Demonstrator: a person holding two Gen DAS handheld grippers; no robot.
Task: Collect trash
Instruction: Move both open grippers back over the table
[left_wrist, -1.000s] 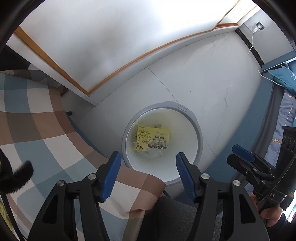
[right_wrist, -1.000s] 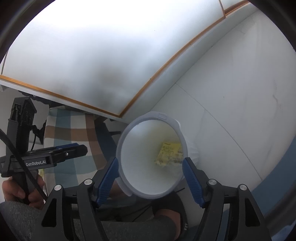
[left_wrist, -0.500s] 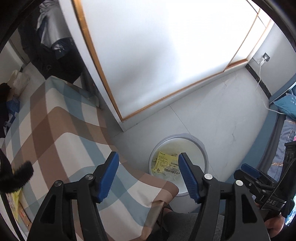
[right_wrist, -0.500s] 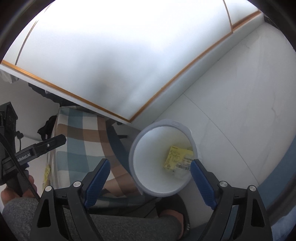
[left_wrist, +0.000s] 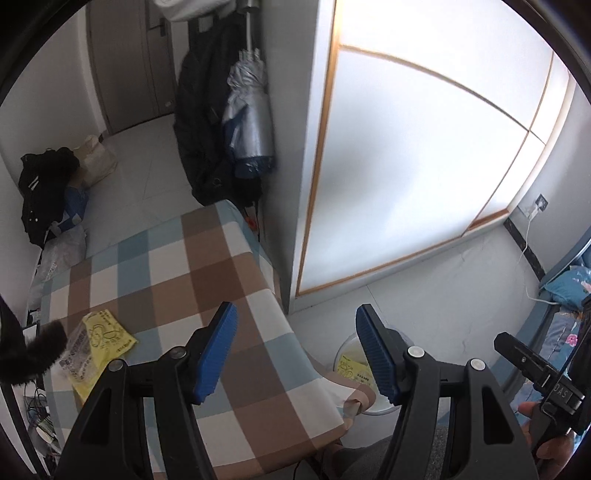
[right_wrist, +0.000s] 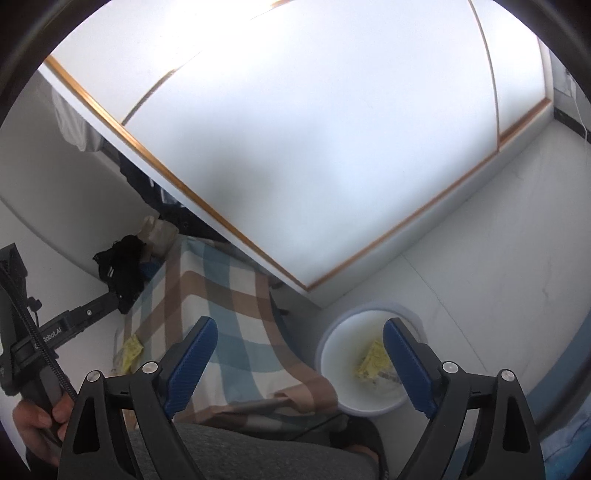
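Left gripper (left_wrist: 295, 347): jaws spread wide, nothing between them. It hangs above the near end of the checked surface (left_wrist: 177, 266), pointing toward 12 o'clock along it. Right gripper (right_wrist: 299, 363): jaws equally wide, nothing held, aimed down over the surface's corner and the floor.

Outward from the left jaws, at about 9 o'clock: a yellow wrapper (left_wrist: 98, 341) lies flat on the checked cloth, with a clear crinkled part at its near edge. Well apart from both blue pads. This looks like the next piece of trash. A dark furry shape at the frame's far left partly overlaps that side; cannot tell what it is.

At 3 o'clock from the left jaws, down on the floor just beside the surface's corner: a white bin (right_wrist: 334, 354), open top, with one yellow packet (right_wrist: 373, 360) already inside.

Judgement: one piece binned, at least one left on the cloth.

Risks from here:
- Wrapper is thin and flat; jaws closing from above may skate over it or pinch the cloth instead, dragging the cover.
- The clear film could tear free or slip out mid-carry.
- Bin sits low, tucked against the overhanging cloth corner; a release too early or too far left drops the wrapper on the cloth edge or floor.
- The two grippers are near each other at the corner; crossing paths could knock them together.
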